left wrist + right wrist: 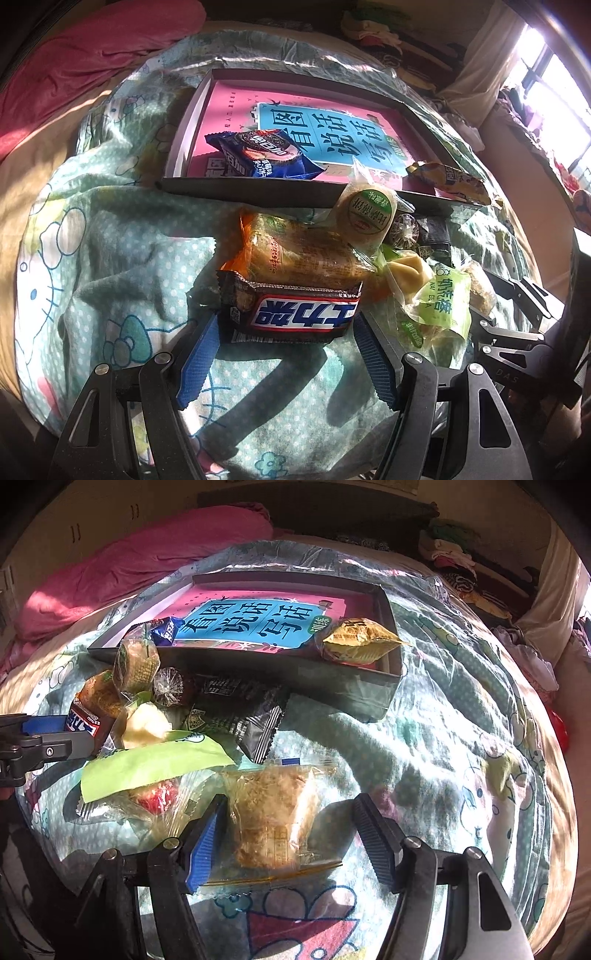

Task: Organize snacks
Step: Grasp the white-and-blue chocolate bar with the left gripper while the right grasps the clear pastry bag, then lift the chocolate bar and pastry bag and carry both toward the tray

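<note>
A brown chocolate bar [291, 310] with blue letters lies between the fingertips of my left gripper [286, 325], which stands open around its ends. It rests against an orange bread packet [295, 251]. My right gripper [290, 805] is open over a clear packet of floss cake [275, 812]; the left pad [203, 838] brushes its wrapper, the right pad stands apart. A heap of snacks lies between them: a green packet [147, 760], a black packet [240, 716], a round cake [364, 218]. The dark box [332, 679] holds a pink book, a blue cookie packet [258, 151] and a yellow packet [358, 640].
Everything lies on a soft green cartoon blanket [110, 240] over a bed. A pink quilt [147, 557] is bunched at the back left. Piled clothes [454, 554] sit at the back right, and a bright window [554, 92] is at the right.
</note>
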Motion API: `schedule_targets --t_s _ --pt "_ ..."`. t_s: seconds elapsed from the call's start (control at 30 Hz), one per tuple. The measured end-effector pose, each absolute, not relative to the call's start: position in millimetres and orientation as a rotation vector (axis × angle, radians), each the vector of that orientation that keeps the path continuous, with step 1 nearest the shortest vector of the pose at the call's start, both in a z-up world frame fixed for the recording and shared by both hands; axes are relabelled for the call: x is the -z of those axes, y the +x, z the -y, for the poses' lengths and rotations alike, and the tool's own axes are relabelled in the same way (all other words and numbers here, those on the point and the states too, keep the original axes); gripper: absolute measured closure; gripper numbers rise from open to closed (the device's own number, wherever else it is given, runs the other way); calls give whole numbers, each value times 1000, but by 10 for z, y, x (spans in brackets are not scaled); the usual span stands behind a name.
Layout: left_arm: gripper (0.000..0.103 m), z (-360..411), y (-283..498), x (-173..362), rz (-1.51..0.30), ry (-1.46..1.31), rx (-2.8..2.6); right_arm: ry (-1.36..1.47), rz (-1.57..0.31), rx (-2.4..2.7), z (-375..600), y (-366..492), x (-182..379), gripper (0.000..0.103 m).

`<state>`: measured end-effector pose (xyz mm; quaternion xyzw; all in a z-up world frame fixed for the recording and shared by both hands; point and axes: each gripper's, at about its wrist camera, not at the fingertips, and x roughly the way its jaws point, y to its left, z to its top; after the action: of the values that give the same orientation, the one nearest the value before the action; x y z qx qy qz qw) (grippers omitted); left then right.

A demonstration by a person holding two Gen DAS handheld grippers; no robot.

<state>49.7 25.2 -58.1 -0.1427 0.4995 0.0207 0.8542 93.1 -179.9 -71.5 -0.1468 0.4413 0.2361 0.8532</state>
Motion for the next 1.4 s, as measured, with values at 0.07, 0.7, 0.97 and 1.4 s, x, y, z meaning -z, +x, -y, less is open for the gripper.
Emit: schedule_targets --t_s 0.07,0.7,0.97,1.4 --pt "28 -245 510 594 -1051 -299 -49 -303 -927 -501 1794 958 720 36" --pt "26 -181 550 661 -1053 -286 -114 -170 -927 -509 1975 1082 650 58" --pt "36 -289 522 659 -1048 -352 -124 -125 -921 -520 2013 1089 617 58" --pt "44 -400 459 575 -1034 -417 -113 -33 -898 -516 2144 1122 531 59"
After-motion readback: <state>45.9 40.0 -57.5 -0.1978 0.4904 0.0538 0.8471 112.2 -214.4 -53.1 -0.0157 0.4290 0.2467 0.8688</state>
